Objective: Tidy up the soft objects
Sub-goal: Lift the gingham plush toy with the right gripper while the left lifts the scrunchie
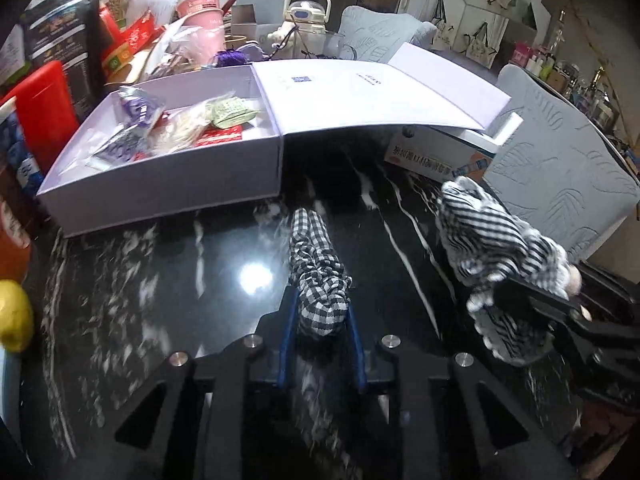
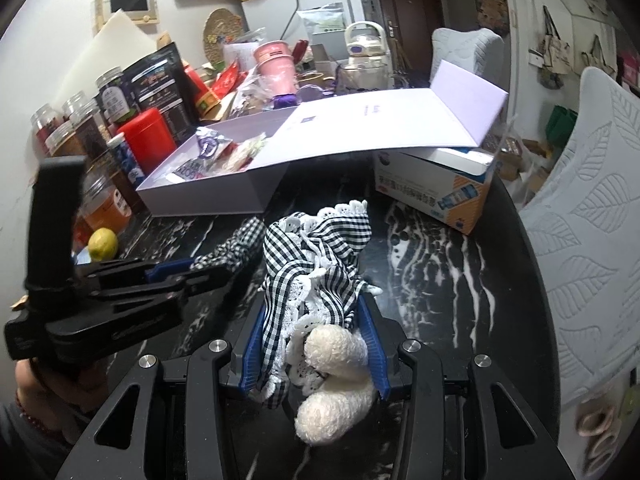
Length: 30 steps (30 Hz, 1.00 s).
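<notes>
On the black marble table [image 1: 160, 280], my left gripper [image 1: 322, 298] is shut on a long roll of small-check black-and-white cloth [image 1: 316, 256], its blue pads pressing both sides of the near end. The right wrist view shows the same cloth [image 2: 240, 244] sticking out of the left gripper [image 2: 208, 270]. My right gripper [image 2: 314, 306] is shut on a plush toy [image 2: 316, 276] in a larger-check dress with white lace, its fuzzy white legs [image 2: 336, 384] hanging toward the camera. In the left wrist view the toy [image 1: 484, 236] sits at the right, held just above the table.
A white open box [image 1: 160, 200] with several snack packets stands behind the cloth, its lid [image 1: 380, 96] folded out over a printed carton [image 1: 432, 160]. A lemon [image 2: 103, 243], jars and a red tin [image 2: 146, 136] crowd the left edge. Padded chair backs [image 1: 560, 184] border the right.
</notes>
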Tool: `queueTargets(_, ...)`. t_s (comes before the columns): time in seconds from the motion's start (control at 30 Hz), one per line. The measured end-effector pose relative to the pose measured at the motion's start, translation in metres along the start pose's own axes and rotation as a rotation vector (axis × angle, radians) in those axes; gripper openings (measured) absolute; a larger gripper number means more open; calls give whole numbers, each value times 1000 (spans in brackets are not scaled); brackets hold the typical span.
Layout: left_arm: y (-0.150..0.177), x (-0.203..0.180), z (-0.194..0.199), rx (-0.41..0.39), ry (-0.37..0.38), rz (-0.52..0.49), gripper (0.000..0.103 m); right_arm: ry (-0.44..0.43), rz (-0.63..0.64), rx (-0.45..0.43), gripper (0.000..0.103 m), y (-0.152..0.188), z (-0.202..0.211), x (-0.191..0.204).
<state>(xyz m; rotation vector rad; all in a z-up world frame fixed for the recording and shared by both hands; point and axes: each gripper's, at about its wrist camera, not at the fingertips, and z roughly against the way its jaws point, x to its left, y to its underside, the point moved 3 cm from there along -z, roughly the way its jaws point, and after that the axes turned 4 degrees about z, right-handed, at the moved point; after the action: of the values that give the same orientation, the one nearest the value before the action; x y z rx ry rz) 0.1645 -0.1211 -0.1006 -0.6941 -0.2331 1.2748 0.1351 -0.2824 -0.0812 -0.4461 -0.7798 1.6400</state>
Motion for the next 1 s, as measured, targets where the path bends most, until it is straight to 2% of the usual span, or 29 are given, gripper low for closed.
queueTargets(0.4,56,33,46,50,14,43,23,-64,37,38,43,14,-5,36)
queueTargets(0.53,62,38,50,32,-34,36,23,-79,48,52,43,17,-7,46)
queueTargets(0.6,64,42,43,50,-76,47,23,-81,55,59,43,19,-8,51)
queueTargets(0.67,64,47,37,77,-70,71,23,-83,60,63,43,20,-9,54)
queueTargets(0.77,61,53,35,70,-68,90,24,-79,63,66,43,21,-9,56)
queueTargets(1.0,53,52,27,47,-105,37,24,-58,48,79,43,22,-13,51)
